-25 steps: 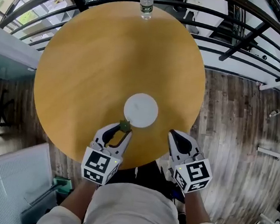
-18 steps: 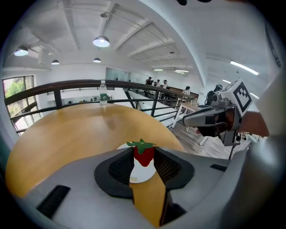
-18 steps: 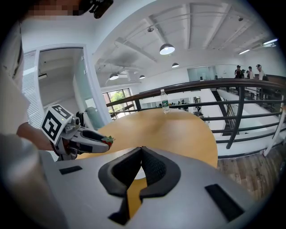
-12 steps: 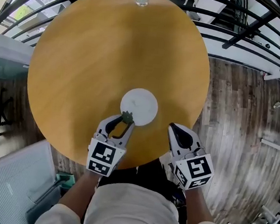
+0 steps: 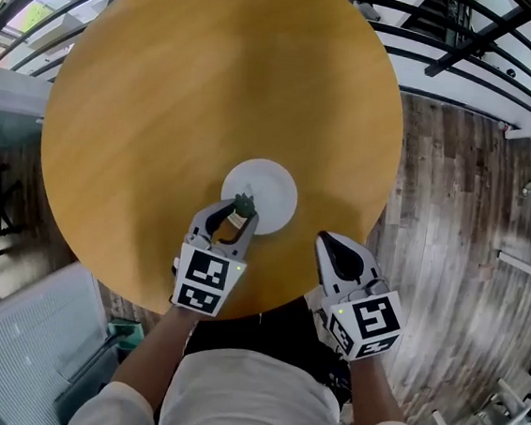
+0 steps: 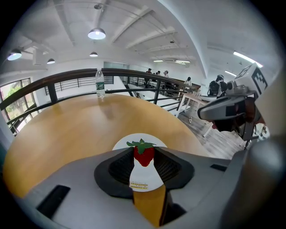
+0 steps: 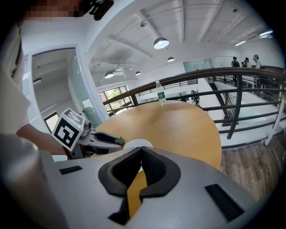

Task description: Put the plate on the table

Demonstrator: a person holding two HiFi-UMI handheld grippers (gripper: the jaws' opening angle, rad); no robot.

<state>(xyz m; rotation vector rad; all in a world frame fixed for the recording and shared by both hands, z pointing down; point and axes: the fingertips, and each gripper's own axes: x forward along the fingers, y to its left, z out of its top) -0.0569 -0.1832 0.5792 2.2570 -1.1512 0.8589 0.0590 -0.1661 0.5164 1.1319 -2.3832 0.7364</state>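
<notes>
Reads as done — small round white plate point(image 5: 274, 187) lying flat on the round wooden table point(image 5: 213, 79), near its front edge; nothing left for the plate. Left gripper point(image 5: 237, 215) poised over the plate's near rim, clamped on a strawberry-topped toy cake wedge point(image 6: 144, 172); right gripper point(image 5: 332, 249) nearby — pinched together, empty.

Reaching forward with both forearms, side by side. Gripping a strawberry-topped slice point(image 6: 144, 173) in the left gripper point(image 5: 237, 215) jaws. Holding the right gripper point(image 5: 327, 242) alongside, jaws pressed together, empty.
</notes>
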